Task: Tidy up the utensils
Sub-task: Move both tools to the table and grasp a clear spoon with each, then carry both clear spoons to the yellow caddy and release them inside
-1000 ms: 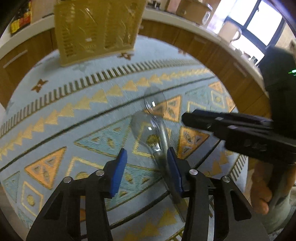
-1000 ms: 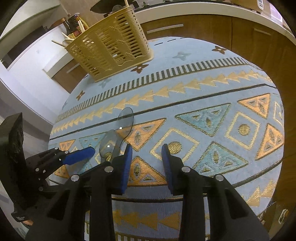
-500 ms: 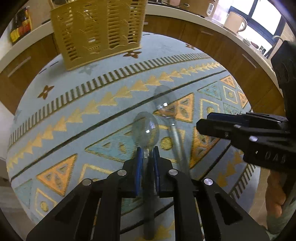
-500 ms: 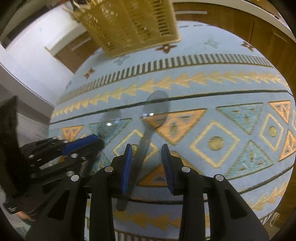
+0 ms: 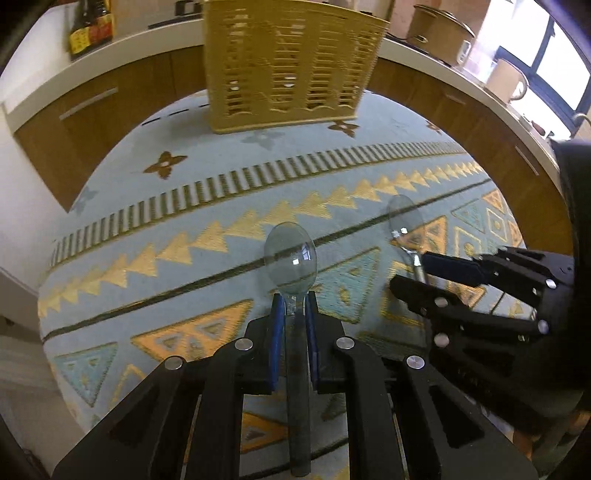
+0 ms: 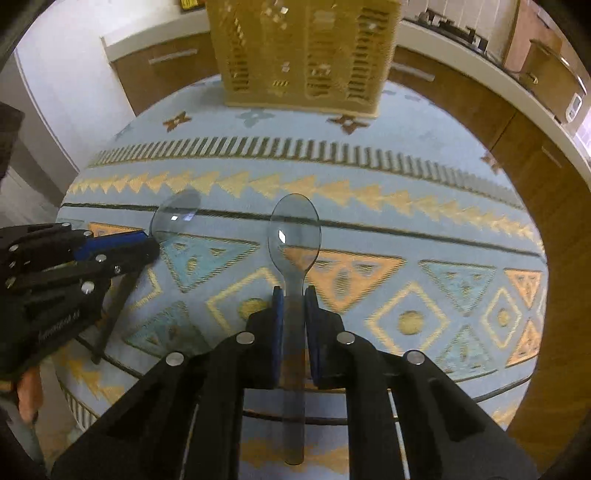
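Two clear plastic spoons are held above the patterned tablecloth. My left gripper (image 5: 294,304) is shut on the handle of one spoon (image 5: 291,254), bowl pointing forward. My right gripper (image 6: 293,295) has the second spoon (image 6: 294,232) by its handle; its jaws are closing and the blue pads press on it. Each wrist view shows the other gripper to the side: the right gripper (image 5: 413,273) with its spoon (image 5: 405,218), the left gripper (image 6: 147,245) with its spoon (image 6: 175,216). A yellow slotted utensil basket (image 5: 291,62) (image 6: 306,55) stands at the table's far edge.
The round table carries a light blue cloth (image 5: 166,229) with yellow triangles. Behind it runs a white counter over wooden cabinets (image 5: 92,110), with bottles (image 5: 88,29) at the left and a pot (image 5: 439,33) and a jug (image 5: 508,79) at the right.
The left gripper shut on its spoon's handle and came nearer the basket. The right gripper swung over the second spoon, rolled, and closed on its handle.
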Demonstrator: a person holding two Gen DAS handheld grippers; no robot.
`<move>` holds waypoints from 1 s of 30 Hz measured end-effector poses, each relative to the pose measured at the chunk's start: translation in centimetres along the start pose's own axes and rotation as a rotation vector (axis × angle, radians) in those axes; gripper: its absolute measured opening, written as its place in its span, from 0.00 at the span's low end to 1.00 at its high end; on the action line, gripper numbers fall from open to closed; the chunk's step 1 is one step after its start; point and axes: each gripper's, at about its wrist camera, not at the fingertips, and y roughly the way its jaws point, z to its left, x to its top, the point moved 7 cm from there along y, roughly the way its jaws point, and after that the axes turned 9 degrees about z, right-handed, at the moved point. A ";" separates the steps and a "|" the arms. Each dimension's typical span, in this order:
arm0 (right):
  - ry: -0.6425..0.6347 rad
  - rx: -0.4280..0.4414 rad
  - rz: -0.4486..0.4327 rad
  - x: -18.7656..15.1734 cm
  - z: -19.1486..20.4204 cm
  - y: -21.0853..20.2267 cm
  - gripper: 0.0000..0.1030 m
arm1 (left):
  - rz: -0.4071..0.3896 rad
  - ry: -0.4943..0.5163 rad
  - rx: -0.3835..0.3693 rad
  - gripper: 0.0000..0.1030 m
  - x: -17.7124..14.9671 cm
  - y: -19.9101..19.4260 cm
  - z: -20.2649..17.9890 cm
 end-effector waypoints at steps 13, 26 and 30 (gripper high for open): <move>0.095 0.252 0.203 -0.5 -3.4 1.3 0.14 | 0.057 0.057 -0.004 0.27 -0.1 0.9 -0.8; 0.020 0.098 0.270 1.1 -0.9 2.5 0.10 | 0.153 0.195 0.077 0.26 -0.2 1.5 -1.6; 0.029 0.172 0.212 2.3 -0.3 2.0 0.10 | 0.134 0.219 0.127 0.11 -0.3 1.4 -1.7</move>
